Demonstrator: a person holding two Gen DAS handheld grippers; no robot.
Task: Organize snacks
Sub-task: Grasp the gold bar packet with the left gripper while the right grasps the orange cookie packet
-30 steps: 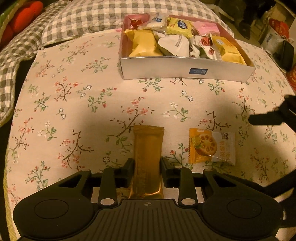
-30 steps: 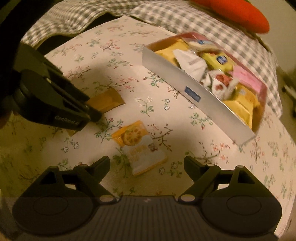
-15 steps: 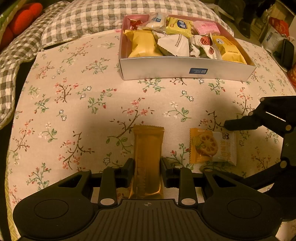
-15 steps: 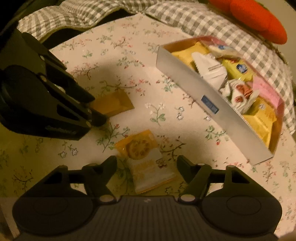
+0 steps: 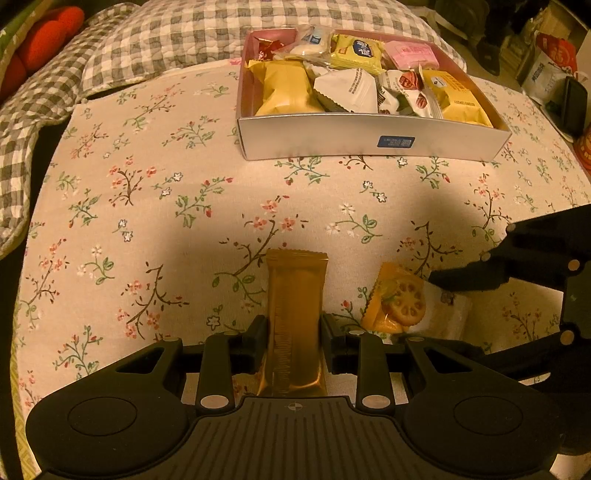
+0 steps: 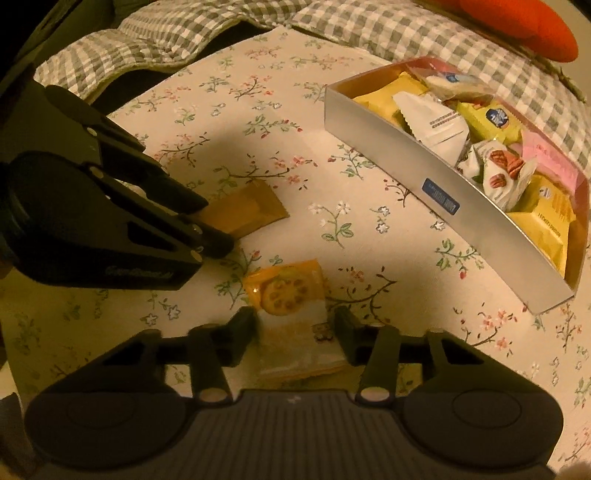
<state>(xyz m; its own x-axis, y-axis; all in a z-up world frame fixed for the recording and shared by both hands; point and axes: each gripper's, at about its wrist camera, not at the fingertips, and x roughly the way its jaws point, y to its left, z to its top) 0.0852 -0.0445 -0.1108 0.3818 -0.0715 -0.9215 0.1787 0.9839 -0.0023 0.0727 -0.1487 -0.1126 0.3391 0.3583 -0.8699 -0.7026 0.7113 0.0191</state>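
My left gripper (image 5: 294, 328) is shut on a gold snack bar (image 5: 295, 295) that lies on the floral cloth; the bar also shows in the right wrist view (image 6: 247, 212). My right gripper (image 6: 294, 325) straddles an orange-and-white cracker packet (image 6: 291, 299), its jaws close on both sides; I cannot tell whether they press it. The packet appears in the left wrist view (image 5: 402, 299), with the right gripper (image 5: 439, 306) around it. A silver box (image 5: 369, 142) full of wrapped snacks stands at the far side, also in the right wrist view (image 6: 443, 192).
A grey checked quilt (image 5: 147, 40) lies beyond the floral cloth (image 5: 147, 192). A red plush item (image 6: 517, 26) rests on it. Bags and dark objects (image 5: 554, 66) stand at the far right.
My right gripper has moved in over the cracker packet and narrowed its jaws around it. My left gripper has stayed shut on the gold bar.
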